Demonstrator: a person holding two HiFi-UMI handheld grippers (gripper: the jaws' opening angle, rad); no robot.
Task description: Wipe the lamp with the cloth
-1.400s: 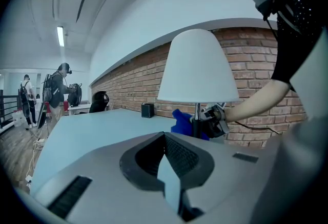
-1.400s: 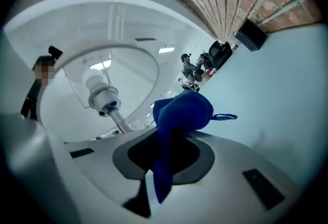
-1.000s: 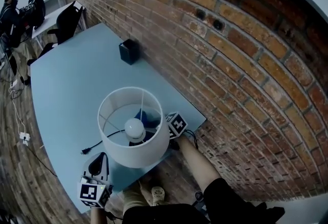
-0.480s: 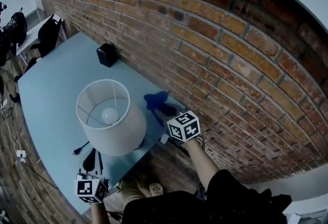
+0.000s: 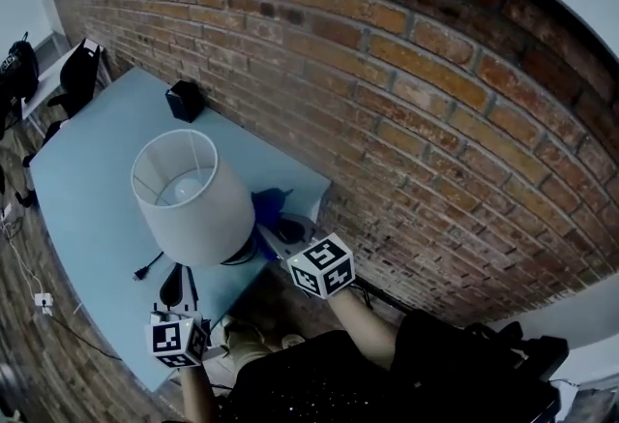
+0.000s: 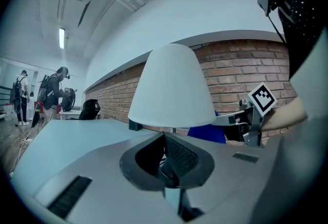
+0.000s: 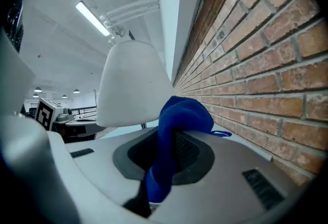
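Note:
The lamp (image 5: 189, 194) stands on the light blue table (image 5: 87, 160), its white shade open at the top with the bulb showing. My right gripper (image 5: 282, 229) is shut on a blue cloth (image 5: 266, 208), which sits just right of the lamp, under the shade's lower edge. In the right gripper view the cloth (image 7: 177, 125) bulges out of the jaws beside the shade (image 7: 130, 87). My left gripper (image 5: 174, 290) hovers at the table's near edge, shut and empty. It faces the shade (image 6: 171, 89), the cloth (image 6: 207, 133) and the right gripper (image 6: 251, 118).
A brick wall (image 5: 406, 82) runs along the table's far side, close to the lamp. A small black box (image 5: 184, 100) stands by the wall farther along. The lamp's black cord (image 5: 147, 268) trails toward the near edge. A chair (image 5: 77, 73) and people (image 6: 56, 96) are beyond the table's far end.
My right gripper swung the blue cloth out from the shade to the lamp's right, then back in beside its base. The left gripper stayed at the near edge. The head view shifted.

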